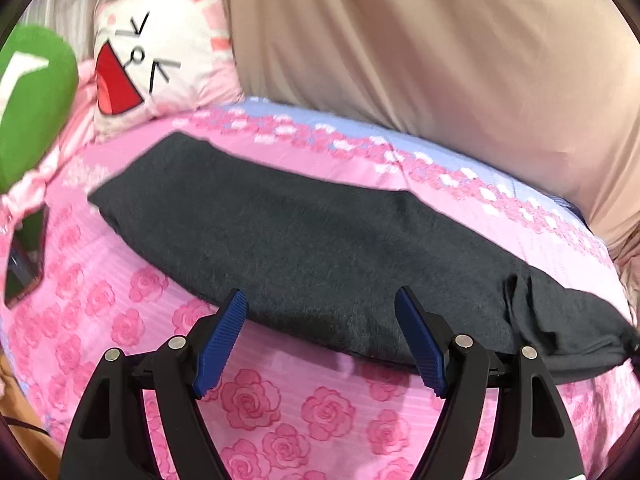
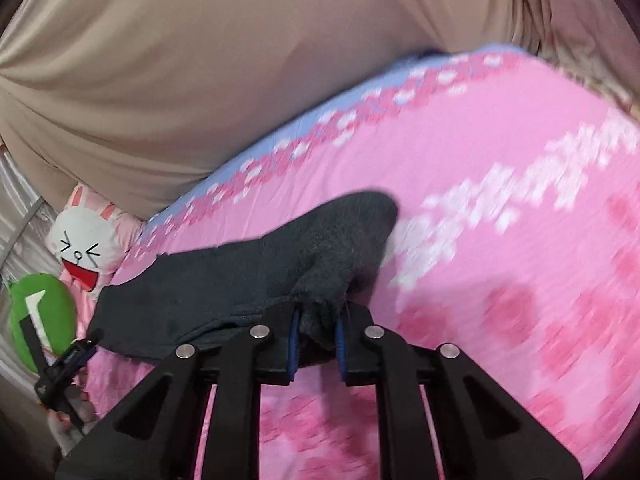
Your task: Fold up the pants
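Charcoal knit pants (image 1: 304, 232) lie in a long band across the bed's pink rose-print sheet (image 1: 280, 412), already laid double along their length, and every place below is given from them. Just at their near edge, the left hand-held gripper (image 1: 320, 336) hovers with its blue-padded fingers (image 1: 220, 344) spread wide, nothing between them; whether the tips touch the cloth cannot be told. At the pants' other end, the right hand-held gripper (image 2: 316, 344) has its blue pads pinched together on a bunched fold of the fabric (image 2: 320, 320), which rises from the sheet into the grip (that view is blurred, so finer detail is lost). Beyond the pants' far left end sits a white rabbit-face cushion (image 1: 160, 60) with a red open mouth, and beside that a green plush toy (image 1: 32, 100). Behind the pants, past the sheet's lilac border (image 1: 360, 124), a beige curtain (image 1: 440, 40) hangs in folds.
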A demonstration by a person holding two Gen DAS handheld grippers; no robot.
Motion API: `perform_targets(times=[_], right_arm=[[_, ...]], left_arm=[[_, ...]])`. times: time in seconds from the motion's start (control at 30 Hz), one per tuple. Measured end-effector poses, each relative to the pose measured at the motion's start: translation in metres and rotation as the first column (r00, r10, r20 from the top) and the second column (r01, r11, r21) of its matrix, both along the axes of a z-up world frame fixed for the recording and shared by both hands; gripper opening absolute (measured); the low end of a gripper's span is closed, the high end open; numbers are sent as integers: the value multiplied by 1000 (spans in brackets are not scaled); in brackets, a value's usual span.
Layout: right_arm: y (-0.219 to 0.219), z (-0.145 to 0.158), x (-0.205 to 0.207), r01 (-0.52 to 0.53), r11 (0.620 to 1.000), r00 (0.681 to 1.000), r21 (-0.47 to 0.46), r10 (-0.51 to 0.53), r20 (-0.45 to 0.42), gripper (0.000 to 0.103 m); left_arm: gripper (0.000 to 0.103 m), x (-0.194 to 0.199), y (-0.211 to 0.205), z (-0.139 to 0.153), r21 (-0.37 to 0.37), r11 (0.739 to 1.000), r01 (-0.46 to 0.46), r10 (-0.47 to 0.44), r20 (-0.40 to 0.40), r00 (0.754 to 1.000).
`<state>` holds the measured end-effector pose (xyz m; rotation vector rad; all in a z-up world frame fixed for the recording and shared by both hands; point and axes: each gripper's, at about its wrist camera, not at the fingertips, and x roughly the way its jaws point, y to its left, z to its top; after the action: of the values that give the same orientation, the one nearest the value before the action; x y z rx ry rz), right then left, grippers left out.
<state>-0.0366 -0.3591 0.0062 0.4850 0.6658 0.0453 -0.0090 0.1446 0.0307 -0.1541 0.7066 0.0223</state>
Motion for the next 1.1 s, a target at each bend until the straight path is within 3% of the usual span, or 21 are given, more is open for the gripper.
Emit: perform_targets(times=[0.1,0.17,0.27,0.33,0.4,0.47,0.53,0.57,0.63,0.7,0.83,0.9,0.93,1.0,1.1], right_arm=[[-28,0,-4,23,1000,1000,3,-23,2,10],[-39,-1,-13,88,993,996,-74,-88,-1,10],[-78,-14,-32,195,980,980,-35,-196,-17,10],[-93,-21,-43,258,964,966,-61,-259,-13,11],[-92,-26,-43,251,963,966,-96,-256,-41,19],[-84,-18,-46,302,927,943,-220,-325,-76,36],[-64,10,-66,320,902,947,-288,-315,65,41],[-57,19,-71,312,907,950,-284,-295,101,53],[-29,31,-66,166,955,984,-246,-145,103,63],[7,21,-45,-49,979,998,-196,54,17,62],[67,-11,-7,-239,954,969,-180,222,-106,51],[78,-28,8,-261,946,959,-193,232,-164,33],[76,-34,14,-254,947,958,-194,218,-186,12],[68,-27,17,-233,964,965,-125,212,-157,7],[70,9,16,-230,971,973,-62,228,-33,7]], left_arm=[[74,-2,-10,8,19,1000,14,-14,18,1000],[74,-1,-16,8,20,1000,21,-21,16,1000],[74,5,-24,2,22,999,33,-33,-7,999],[74,10,-29,-6,20,998,52,-51,-30,998],[74,14,-35,-13,30,997,67,-65,-46,997],[74,18,-41,-20,44,996,73,-70,-63,996],[74,21,-42,-25,39,997,73,-70,-73,995],[74,23,-42,-28,36,997,71,-68,-78,995],[74,24,-41,-31,26,997,71,-69,-81,994],[74,26,-41,-33,21,997,70,-68,-85,994],[74,23,-39,-32,15,997,73,-71,-67,995],[74,20,-38,-32,8,997,75,-75,-55,996],[74,20,-38,-31,3,997,78,-78,-51,996],[74,20,-37,-32,-8,996,86,-86,-48,995],[74,22,-37,-33,-18,995,95,-95,-52,994]])
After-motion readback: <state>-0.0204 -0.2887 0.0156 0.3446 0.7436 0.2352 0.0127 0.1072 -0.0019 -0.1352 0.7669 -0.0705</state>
